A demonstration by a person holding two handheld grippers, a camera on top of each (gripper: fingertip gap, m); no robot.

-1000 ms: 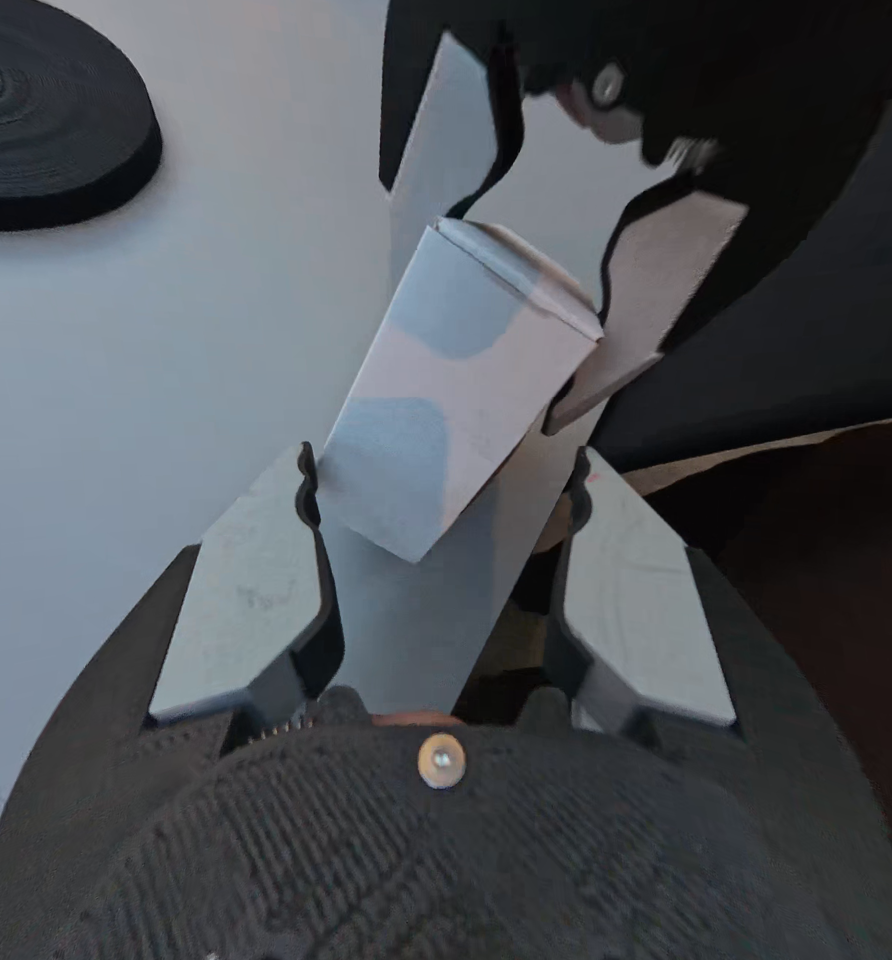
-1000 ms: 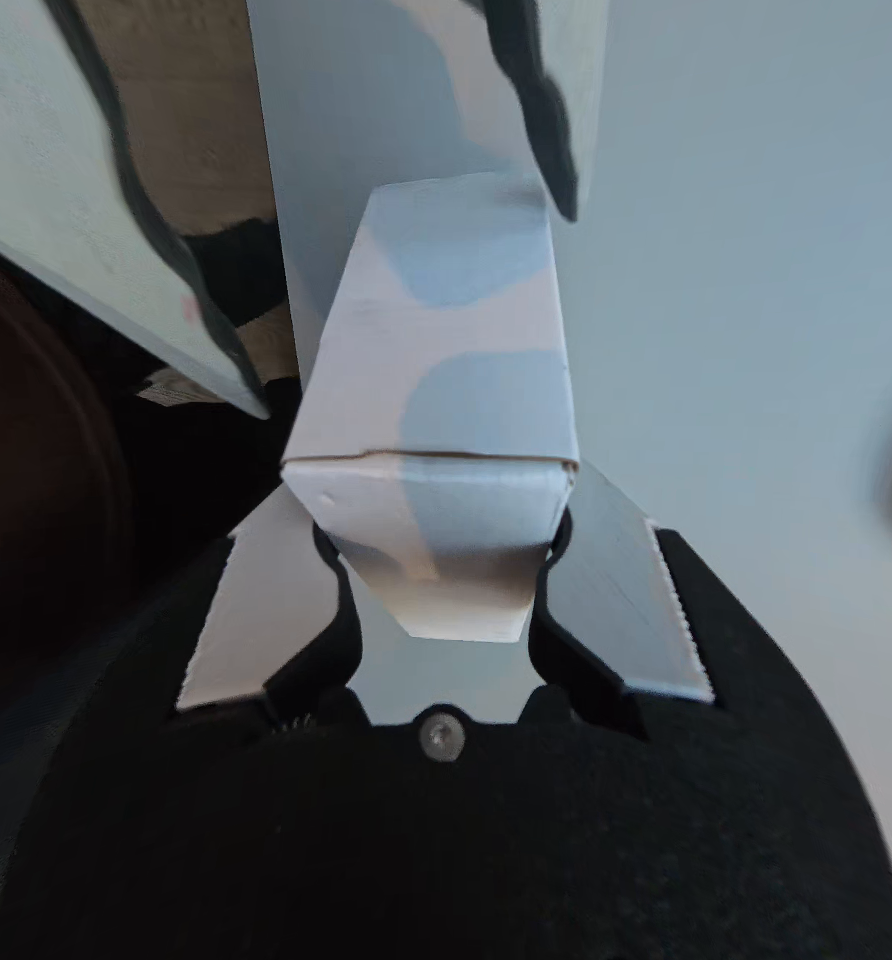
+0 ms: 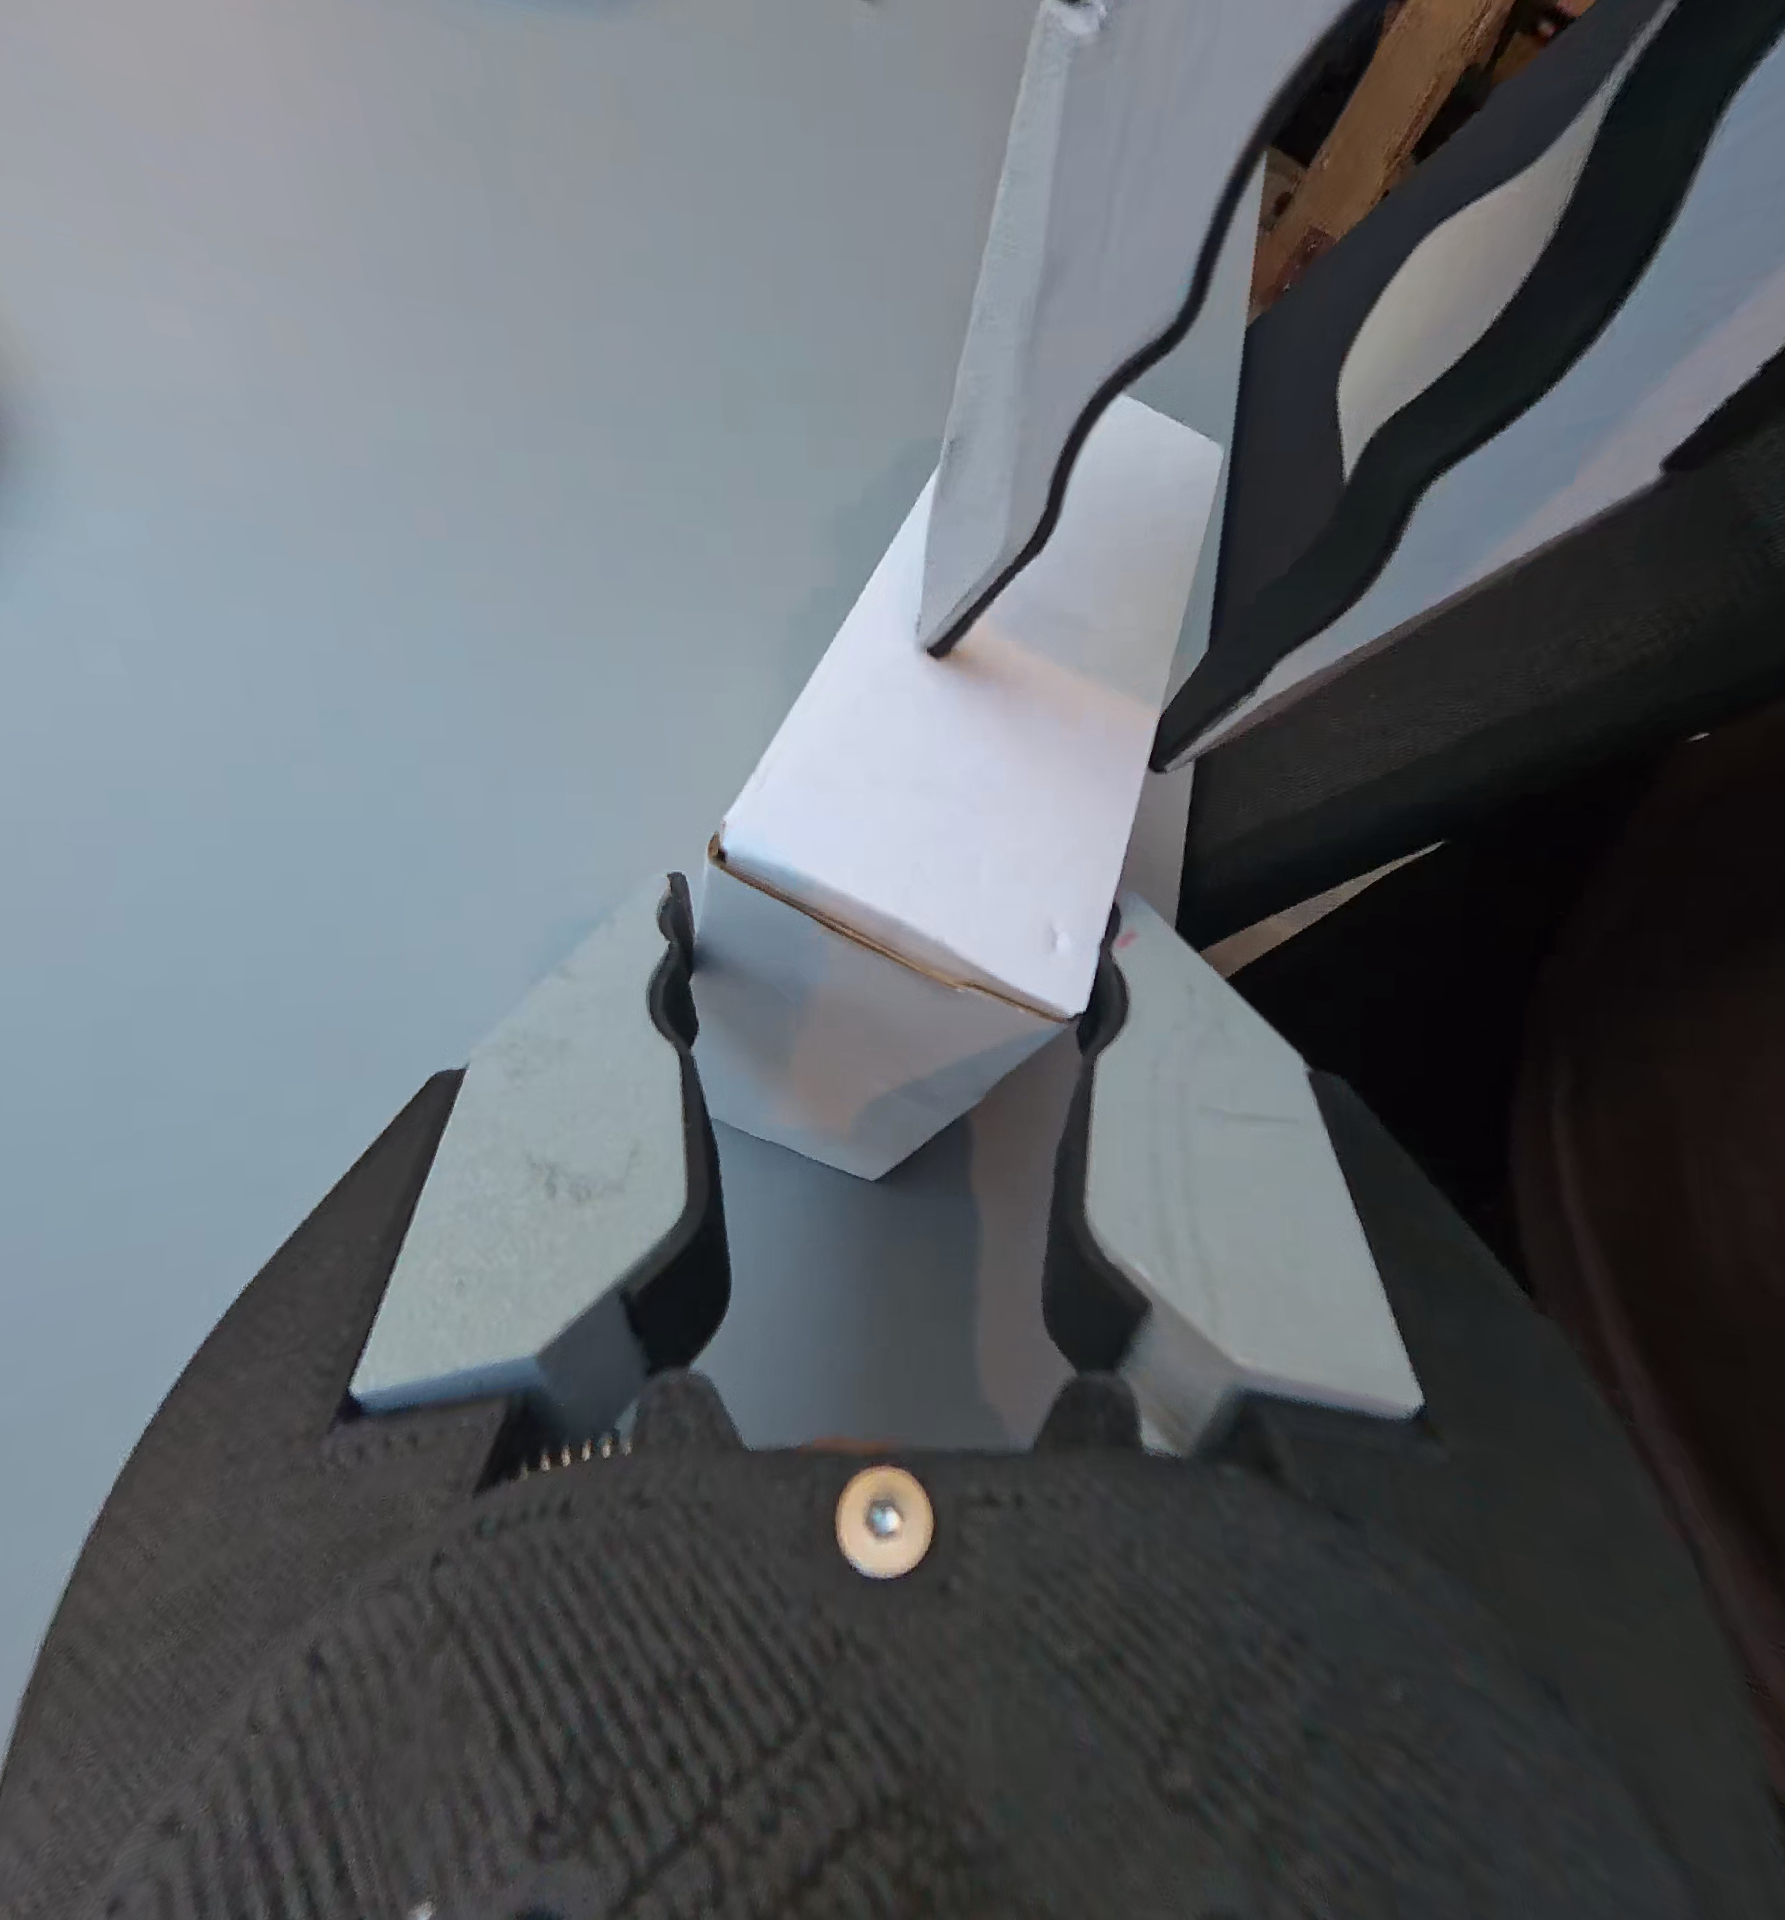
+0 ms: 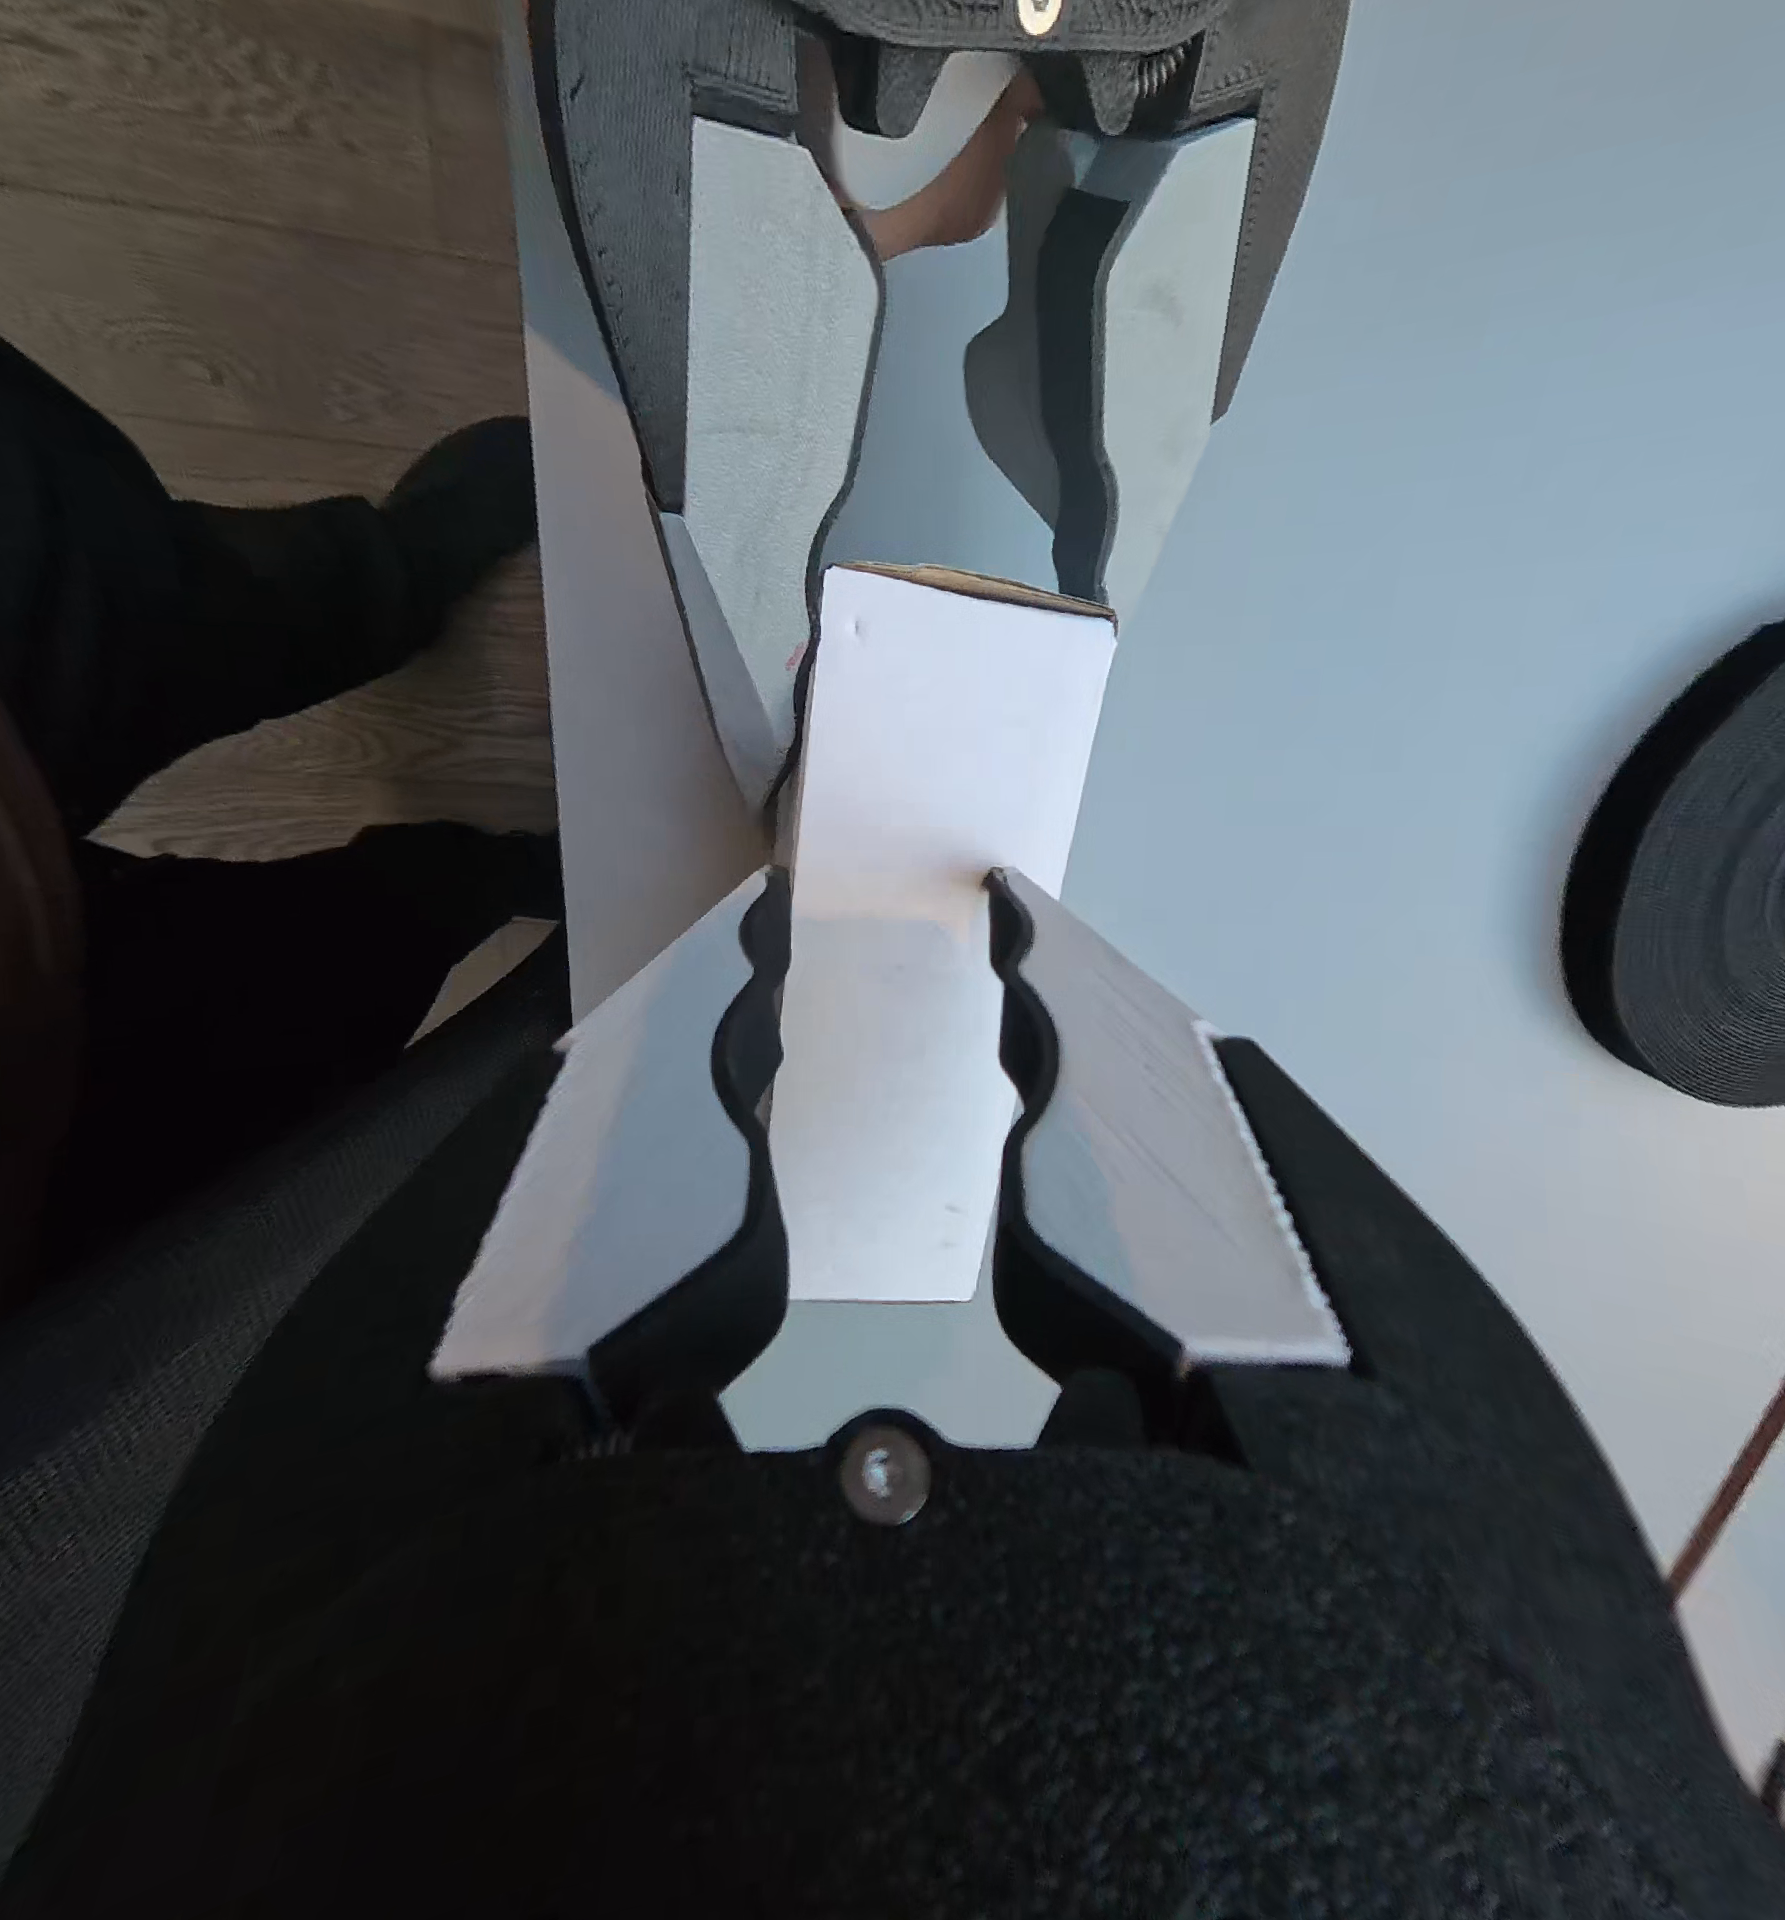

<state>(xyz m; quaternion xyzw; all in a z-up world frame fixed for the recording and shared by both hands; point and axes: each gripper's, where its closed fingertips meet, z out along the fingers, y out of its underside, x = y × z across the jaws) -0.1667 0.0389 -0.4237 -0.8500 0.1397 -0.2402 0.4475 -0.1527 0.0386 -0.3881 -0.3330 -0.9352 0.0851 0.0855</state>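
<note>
A small white cardboard box (image 3: 929,810) is held in the air between both grippers, above the white table (image 3: 348,520) near its edge. My left gripper (image 3: 893,935) is shut on one end of the box, with a finger pad on each side. My right gripper (image 4: 886,883) is shut on the other end of the box (image 4: 950,727), which runs out between its fingers. The two grippers face each other. The right gripper (image 3: 1054,701) shows at the top of the left wrist view. The left gripper (image 4: 929,696) shows at the top of the right wrist view.
A black roll of strap (image 4: 1740,914) lies on the table to the right of the box. The table edge (image 4: 555,623) runs just left of the box, with wooden floor (image 4: 244,208) below. A dark mesh chair (image 3: 1594,675) and a person's dark clothing (image 4: 192,935) are close by.
The left gripper's jaws, open around the box before, have closed on its end. The box has turned and now shows a plain white face. The right gripper's jaws stand narrower on it.
</note>
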